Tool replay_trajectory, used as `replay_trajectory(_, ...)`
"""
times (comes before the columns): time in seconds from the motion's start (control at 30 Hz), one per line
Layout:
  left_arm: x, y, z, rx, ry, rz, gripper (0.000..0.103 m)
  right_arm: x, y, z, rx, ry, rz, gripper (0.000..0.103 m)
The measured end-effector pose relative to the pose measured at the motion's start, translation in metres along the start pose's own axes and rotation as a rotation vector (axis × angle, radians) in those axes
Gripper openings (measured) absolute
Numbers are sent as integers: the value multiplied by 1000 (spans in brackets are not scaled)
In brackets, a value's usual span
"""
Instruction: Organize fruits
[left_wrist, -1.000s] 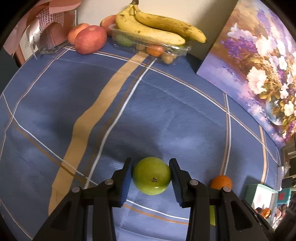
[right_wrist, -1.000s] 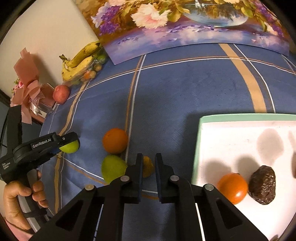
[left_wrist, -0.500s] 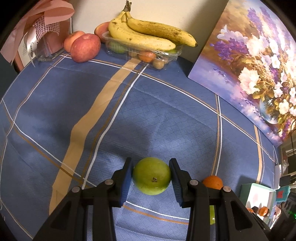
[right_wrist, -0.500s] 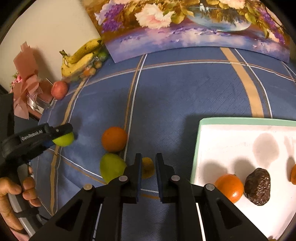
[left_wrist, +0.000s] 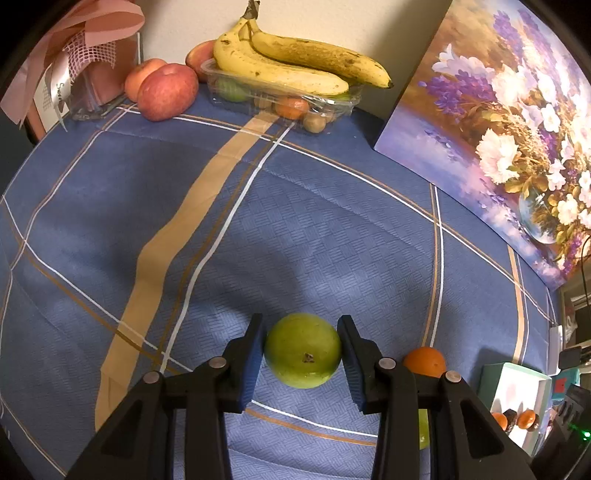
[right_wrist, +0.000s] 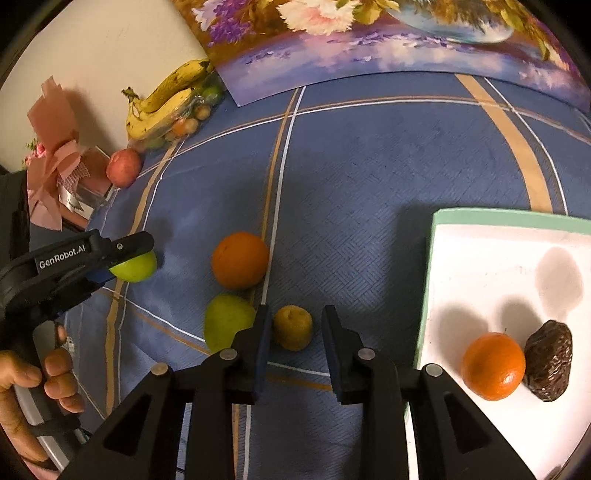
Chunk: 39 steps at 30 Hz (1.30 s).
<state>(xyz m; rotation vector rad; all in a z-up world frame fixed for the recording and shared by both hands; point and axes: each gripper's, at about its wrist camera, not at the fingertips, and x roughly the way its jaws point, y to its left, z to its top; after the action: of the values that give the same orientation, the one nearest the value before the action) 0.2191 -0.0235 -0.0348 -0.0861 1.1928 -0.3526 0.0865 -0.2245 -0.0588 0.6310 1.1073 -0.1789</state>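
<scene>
- The green apple (left_wrist: 303, 350) sits clamped between both blue pads of the left gripper (left_wrist: 302, 354), stem end facing the camera, above the blue checked cloth (left_wrist: 332, 240) that covers the counter.
- The right wrist view shows the same apple (right_wrist: 135, 267) in the left gripper (right_wrist: 122, 258), out toward the counter's left side, with a hand (right_wrist: 33, 387) wrapped round the handle.
- The right gripper (right_wrist: 293, 334) has just been opening; its jaws now stand parted on either side of a small yellow fruit (right_wrist: 292, 326) lying on the cloth, and neither pad appears to touch it.
- Just beside that fruit lie a green pear (right_wrist: 225, 321), close to the left jaw, and an orange (right_wrist: 240, 260) a little farther back.
- At the counter's right edge a white tray (right_wrist: 480, 218) with a green rim holds a small orange (right_wrist: 493, 365) touching a dark wrinkled fruit (right_wrist: 548, 360).
- Along the back edge are bananas (left_wrist: 295, 62) on a clear plastic box (left_wrist: 332, 101), red apples (left_wrist: 166, 90) and a flower painting (left_wrist: 498, 122).
- To do this step well, I would lower the right gripper until the pads bracket the yellow fruit's widest part, keep the left jaw off the pear, then close gently: the fruit is small and may roll.
- The apple probably belongs on the tray, so the left gripper should keep its squeeze even.
</scene>
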Motion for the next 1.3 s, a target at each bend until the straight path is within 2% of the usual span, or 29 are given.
replay_trajectory(0.17, -1, -1, -1, 0, -3, -1, 42, -1, -1, -1, 10, -4, 15, 24)
replay_trajectory(0.43, -11, -12, -2, 6, -26, -12, 42, -11, -2, 1, 24, -28, 30, 23)
replay_trajectory(0.67, -37, -32, -1, 46, -76, -38, 42, -61, 0, 10, 0, -153, -8, 23)
replay_trajectory(0.87, -58, -58, -8, 91, -110, -68, 42, -101, -11, 13, 3, -223, -69, 23)
replay_trajectory(1.3, -87, -122, -58, 201, -89, -150, 42, -168, -44, -3, 52, -314, -164, 23)
